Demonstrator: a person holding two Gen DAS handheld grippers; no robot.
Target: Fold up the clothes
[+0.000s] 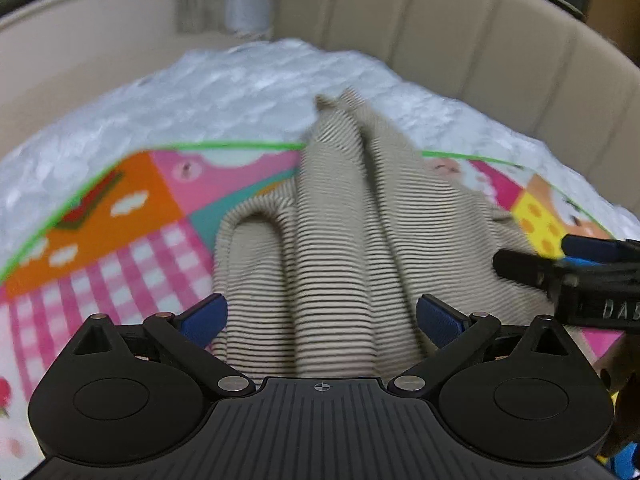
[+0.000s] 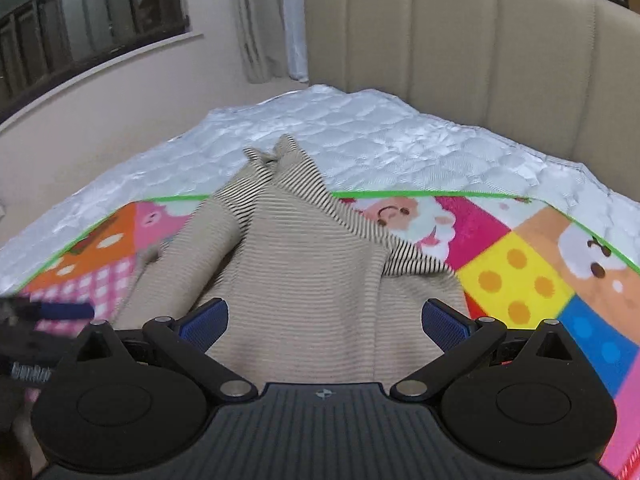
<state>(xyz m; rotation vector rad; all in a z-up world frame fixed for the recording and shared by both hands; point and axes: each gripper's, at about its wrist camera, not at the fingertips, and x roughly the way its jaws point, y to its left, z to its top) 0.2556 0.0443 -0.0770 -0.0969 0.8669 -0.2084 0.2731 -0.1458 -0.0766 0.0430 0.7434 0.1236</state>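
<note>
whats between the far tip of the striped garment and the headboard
Only bare quilted mattress lies between the striped garment tip and the headboard, clearest in the right wrist view.

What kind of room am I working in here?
Most likely a bedroom: a quilted white mattress against a padded beige headboard, with curtains by a window. The striped garment lies on a colourful mat.

Striped garment (image 1: pixel 332 248) near end hidden behind gripper body; motion-blurred in left view. Play mat (image 2: pixel 520 276) cut off right.
</note>
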